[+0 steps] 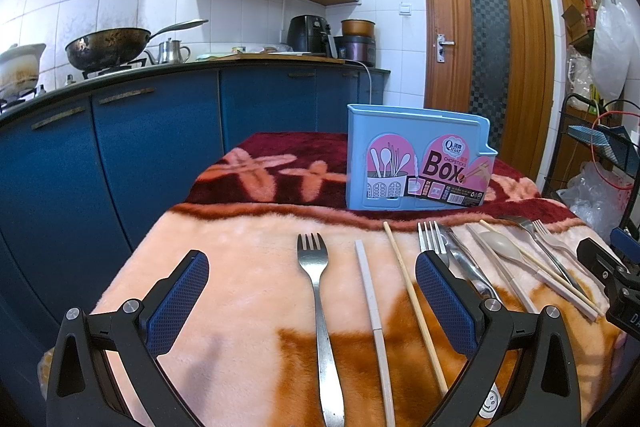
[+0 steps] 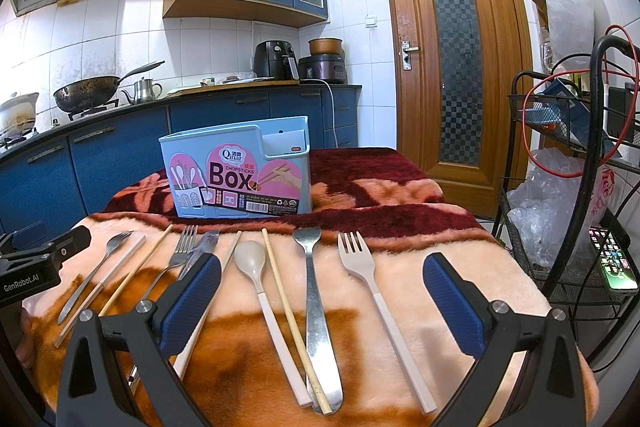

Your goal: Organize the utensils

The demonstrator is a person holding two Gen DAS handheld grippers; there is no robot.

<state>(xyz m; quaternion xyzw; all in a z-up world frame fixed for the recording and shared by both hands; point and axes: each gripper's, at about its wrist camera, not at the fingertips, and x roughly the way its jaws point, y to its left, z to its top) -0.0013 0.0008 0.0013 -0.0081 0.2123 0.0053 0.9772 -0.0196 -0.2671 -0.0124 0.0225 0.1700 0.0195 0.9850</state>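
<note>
Both your grippers hang released above the utensils.
Your left gripper [image 1: 312, 291] and right gripper [image 2: 322, 297] grasp nothing; the blue chopsticks box [image 2: 236, 173] stands behind the row.

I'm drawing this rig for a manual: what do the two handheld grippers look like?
Both are black frames with silver pivot screws. The left gripper and right gripper each carry jaws faced with blue, textured pads. In the right wrist view, the left gripper's body reads "GenRobot.AI" in white. No sleeves are visible.
</note>
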